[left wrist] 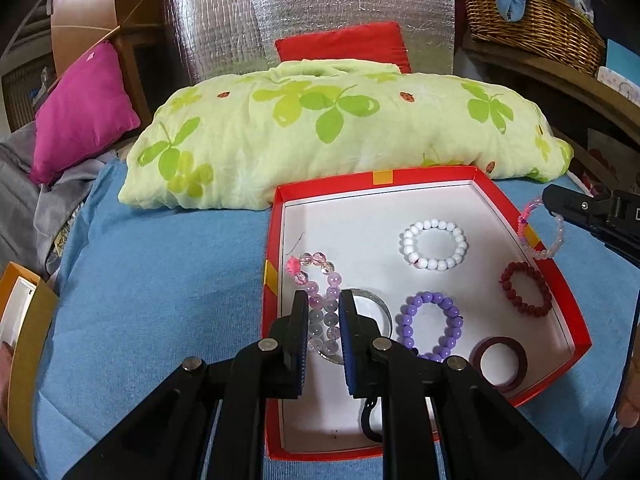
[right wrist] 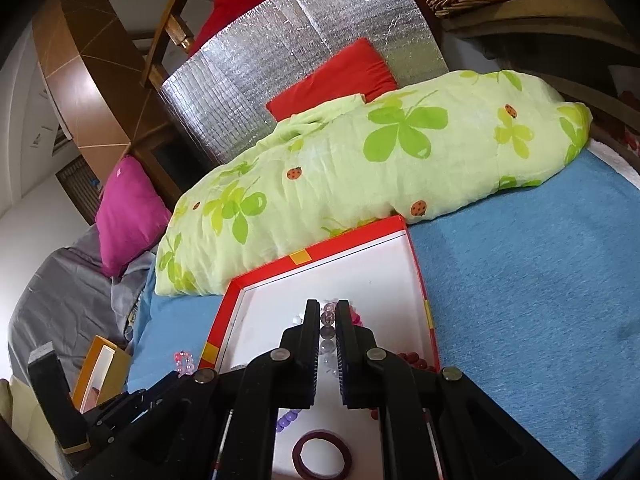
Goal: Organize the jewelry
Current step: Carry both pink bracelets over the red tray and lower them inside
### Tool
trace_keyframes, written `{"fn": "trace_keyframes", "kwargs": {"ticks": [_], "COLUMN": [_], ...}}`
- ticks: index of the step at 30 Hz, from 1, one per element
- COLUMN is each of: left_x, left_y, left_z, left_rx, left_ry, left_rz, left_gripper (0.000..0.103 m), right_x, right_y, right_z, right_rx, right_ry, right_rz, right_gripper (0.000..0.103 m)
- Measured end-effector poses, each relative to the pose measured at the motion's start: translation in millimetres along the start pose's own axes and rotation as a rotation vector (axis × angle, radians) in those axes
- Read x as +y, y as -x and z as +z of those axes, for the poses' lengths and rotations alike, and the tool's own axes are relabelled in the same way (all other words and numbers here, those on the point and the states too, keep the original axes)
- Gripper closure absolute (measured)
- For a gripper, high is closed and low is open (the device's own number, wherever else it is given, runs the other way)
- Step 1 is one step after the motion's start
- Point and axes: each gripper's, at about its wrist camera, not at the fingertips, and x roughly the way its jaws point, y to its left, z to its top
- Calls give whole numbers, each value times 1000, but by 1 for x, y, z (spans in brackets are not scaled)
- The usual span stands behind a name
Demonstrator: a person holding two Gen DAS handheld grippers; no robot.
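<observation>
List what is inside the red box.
In the red box: white, purple and dark red bead bracelets, a maroon bangle and a clear ring partly hidden behind the left gripper.

Open blue bedsheet [left wrist: 168,280] left of the red-rimmed white cardboard tray [left wrist: 436,174]: clear passage. Green clover-print pillow [left wrist: 320,136] blocks tray's far edge; bead bracelets crowd its floor.

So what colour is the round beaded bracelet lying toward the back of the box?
White; the beaded bracelet shows best in the left wrist view.
</observation>
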Motion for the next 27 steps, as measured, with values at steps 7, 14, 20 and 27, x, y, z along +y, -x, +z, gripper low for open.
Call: {"fn": "trace_keyframes", "kwargs": {"ticks": [7, 14, 20, 27], "left_x": [-3, -6, -7, 0], "left_y": [-6, -15, -27, -42], "left_z": [4, 9, 13, 19], "left_rx": [8, 16, 34, 67], "left_ry": [-1, -10, -16, -3], "left_rz": [-5, -7, -16, -80], "left_gripper": [87, 87, 87, 87], "right_x": [2, -1, -6, -14], "right_y": [-4, -11, -18, -32], "right_z": [1, 3, 7, 13], "right_rx": [0, 7, 9, 22], "right_ry": [5, -5, -17, -33], "right_rz": [-1, -6, -12, -20], "right_gripper": [94, 94, 94, 94]}}
